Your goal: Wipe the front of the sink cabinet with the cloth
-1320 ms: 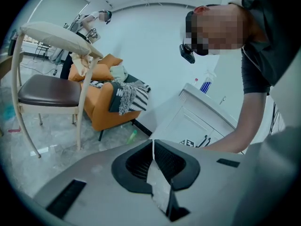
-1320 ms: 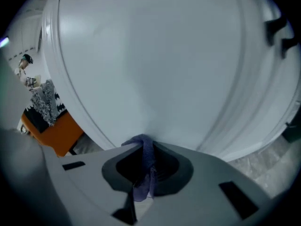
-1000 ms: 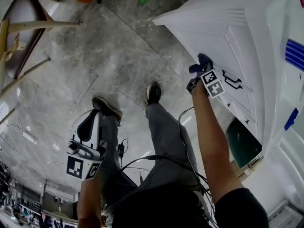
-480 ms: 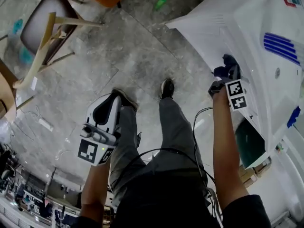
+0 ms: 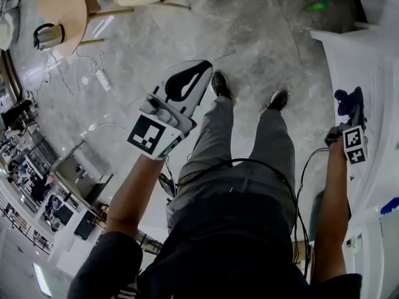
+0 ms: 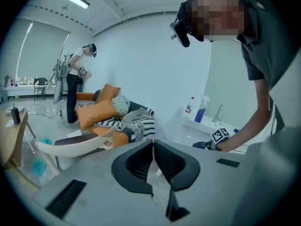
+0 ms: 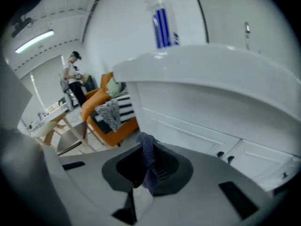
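The right gripper (image 7: 146,145) has its fingers nearly together and pinched on the cloth (image 7: 148,159), a small dark blue piece that stands up between them in a soft, crumpled fold. It looks light and limp, with a slightly fuzzy weave, so I judge that it will bend and bunch under any push. A hold low on the bundle, with a free pad of fabric left beyond the fingertips, should give it some body against a flat panel. The left gripper (image 6: 153,147) is raised in front of the person with its ribbed black fingers fully closed on nothing.

Just beyond the cloth is the sink cabinet (image 7: 197,112). Its front is white, hard and smooth, with shallow framed door panels and small dark knobs (image 7: 220,154) where the fabric could catch. I cannot tell whether the cloth touches the front. Above, the rounded white worktop (image 7: 211,60) hangs over the doors. It carries a clear spray bottle (image 7: 162,22) with blue stripes and, further off, a thin metal tap (image 7: 247,29).
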`<state>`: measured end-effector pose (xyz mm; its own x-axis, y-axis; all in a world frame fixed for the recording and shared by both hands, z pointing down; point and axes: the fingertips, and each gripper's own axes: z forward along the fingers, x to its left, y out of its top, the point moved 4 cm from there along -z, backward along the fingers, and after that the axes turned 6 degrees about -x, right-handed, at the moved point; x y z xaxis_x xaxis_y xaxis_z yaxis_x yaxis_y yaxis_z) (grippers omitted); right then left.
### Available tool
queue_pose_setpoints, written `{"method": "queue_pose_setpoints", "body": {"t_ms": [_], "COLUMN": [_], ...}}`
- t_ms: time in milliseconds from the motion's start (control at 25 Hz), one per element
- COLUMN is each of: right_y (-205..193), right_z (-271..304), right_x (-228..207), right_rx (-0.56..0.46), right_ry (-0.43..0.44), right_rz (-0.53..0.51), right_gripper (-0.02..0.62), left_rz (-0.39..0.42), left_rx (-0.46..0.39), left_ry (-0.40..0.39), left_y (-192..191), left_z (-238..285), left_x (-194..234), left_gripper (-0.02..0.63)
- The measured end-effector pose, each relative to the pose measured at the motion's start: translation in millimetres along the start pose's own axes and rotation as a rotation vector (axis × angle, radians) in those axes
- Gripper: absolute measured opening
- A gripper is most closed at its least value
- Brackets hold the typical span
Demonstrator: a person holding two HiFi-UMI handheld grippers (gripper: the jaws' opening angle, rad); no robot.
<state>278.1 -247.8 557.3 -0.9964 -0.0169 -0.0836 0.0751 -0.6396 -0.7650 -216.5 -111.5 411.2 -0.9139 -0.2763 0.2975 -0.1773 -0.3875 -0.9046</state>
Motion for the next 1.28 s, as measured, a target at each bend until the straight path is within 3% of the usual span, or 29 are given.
{"method": "queue_pose_setpoints", "body": {"t_ms": [240, 360, 600, 840, 960, 1080, 1280], "right_y": [67.3, 109.2, 191.4, 235.1, 237.2, 242.0, 242.7], "right_z": [-52.2, -92.2, -173.5, -276.2, -319.1, -347.0, -376.3], "right_x": [122.5, 185.0, 292.4, 381.7, 417.0, 431.9, 435.3], "right_rx": [-0.049, -0.129, -0.301, -0.419, -0.464, -0.501, -0.555], "right_ry": [0.315, 0.451, 0.723, 0.985, 1.054, 1.084, 1.07], "right_rz": [-0.042, -0.087, -0.157, -0.343, -0.446, -0.481, -0.51], "right_gripper": [0.035, 0.035, 0.035, 0.034, 0.032, 0.032, 0.032], "left_rz": [0.016, -0.003, 0.043, 0.03, 0.042, 0.032, 0.035], "left_rx": [-0.09, -0.14, -0.235, -0.302, -0.31, -0.317, -0.338], "left_ry": [0.079, 0.106, 0.116, 0.154, 0.133, 0.091, -0.037], "left_y": [49.3, 77.5, 120.7, 145.3, 149.4, 155.6, 163.9], "left_z": [-57.9, -81.9, -123.9, -173.7, -191.2, -188.0, -172.4], "left_x": [15.2, 17.7, 29.5, 38.8, 37.8, 24.5, -3.9], "left_gripper": [0.015, 0.015, 0.015, 0.015, 0.015, 0.015, 0.015]}}
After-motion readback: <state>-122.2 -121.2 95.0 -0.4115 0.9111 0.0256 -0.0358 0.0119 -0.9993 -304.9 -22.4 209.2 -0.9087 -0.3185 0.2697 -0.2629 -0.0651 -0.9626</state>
